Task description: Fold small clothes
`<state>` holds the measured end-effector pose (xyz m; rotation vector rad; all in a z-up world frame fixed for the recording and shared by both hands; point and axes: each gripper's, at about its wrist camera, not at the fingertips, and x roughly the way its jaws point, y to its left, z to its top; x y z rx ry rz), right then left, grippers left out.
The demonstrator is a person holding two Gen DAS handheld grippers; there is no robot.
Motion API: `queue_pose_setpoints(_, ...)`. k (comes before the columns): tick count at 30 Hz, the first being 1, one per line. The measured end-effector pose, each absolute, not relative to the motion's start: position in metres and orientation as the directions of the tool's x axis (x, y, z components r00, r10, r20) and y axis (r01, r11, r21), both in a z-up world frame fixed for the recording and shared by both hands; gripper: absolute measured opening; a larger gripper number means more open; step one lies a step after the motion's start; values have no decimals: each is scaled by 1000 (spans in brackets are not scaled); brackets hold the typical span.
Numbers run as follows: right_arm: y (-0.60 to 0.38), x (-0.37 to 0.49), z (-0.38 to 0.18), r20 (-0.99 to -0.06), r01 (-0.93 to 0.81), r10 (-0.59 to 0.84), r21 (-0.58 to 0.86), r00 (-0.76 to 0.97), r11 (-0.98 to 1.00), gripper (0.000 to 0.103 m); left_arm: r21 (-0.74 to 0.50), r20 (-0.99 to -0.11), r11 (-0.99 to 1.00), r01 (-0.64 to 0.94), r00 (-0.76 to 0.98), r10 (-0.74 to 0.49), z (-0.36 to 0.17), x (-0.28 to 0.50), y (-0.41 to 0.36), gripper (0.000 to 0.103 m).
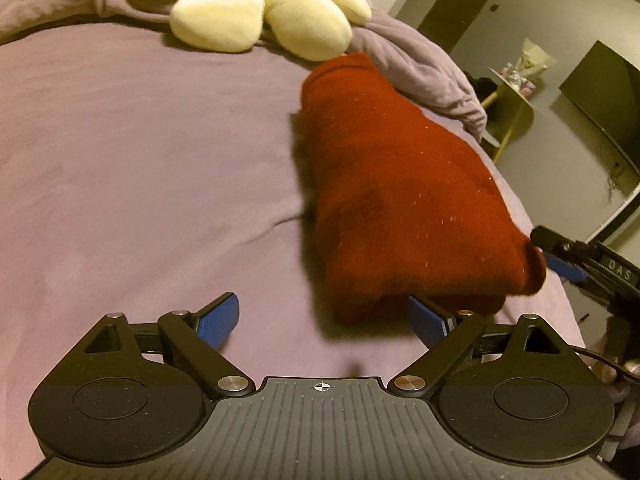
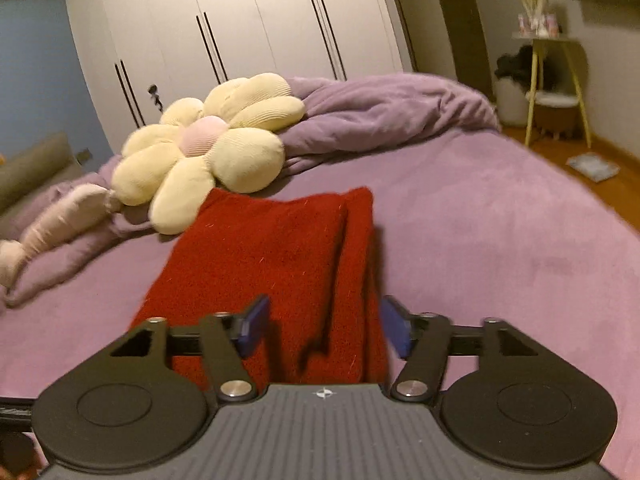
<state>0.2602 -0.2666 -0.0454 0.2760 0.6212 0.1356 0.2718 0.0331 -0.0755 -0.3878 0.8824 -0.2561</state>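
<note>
Both tongs are standing open and gripping nothing. Left tongs [image 1: 324,320] are hovering spread wide over the bed [image 1: 140,160], their right blue pad just beside the near end of the red garment [image 1: 400,184]. Right tongs [image 2: 324,326] are sitting partly spread, straddling the garment's near edge; the cloth is lying between the pads, which are not pressing on it.

In the left wrist view the garment is lying folded into a long thick bundle, running from 5 o'clock up toward 1 o'clock. It is looking like soft, fuzzy knit: light, limp and likely to sag or unroll if lifted by one layer. A safer hold would be pinching through all layers at a corner of the near edge, one corner for each pair of tongs.

At 12 o'clock of the garment's far end, a cream flower-shaped cushion [image 2: 208,148] is lying very near it, touching or just overlapping, so it is crowding any fold in that direction. Behind it a rumpled purple blanket [image 2: 384,108] is bunching up. At 3 o'clock in the right wrist view, the bed is lying bare, giving room to work.
</note>
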Motion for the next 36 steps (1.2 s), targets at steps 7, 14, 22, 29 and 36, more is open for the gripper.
queue_pose_setpoints(7, -268, 272, -66, -618, -3, 282, 412, 734, 911, 70, -476, -706, 879, -1, 596, -382, -76, 232, 45, 95)
queue_pose_setpoints(14, -274, 268, -59, -514, -21, 363, 554, 777, 832, 20, -427, -727, 904, 9, 591, -349, -71, 227, 42, 95)
queue_pose_setpoints(22, -266, 275, -76, -677, 72, 96, 215, 730, 974, 49, -397, -724, 918, -15, 619, -303, -61, 250, 52, 95)
queue_pose_setpoints(29, -234, 298, -23, -561, -38, 114, 146, 820, 989, 41, -376, -675, 927, -3, 686, -272, -28, 307, 45, 95)
queue_pose_setpoints(36, -175, 419, -34, -679, -93, 140, 105, 721, 990, 29, -335, -700, 940, -56, 683, -209, -17, 383, 5, 95)
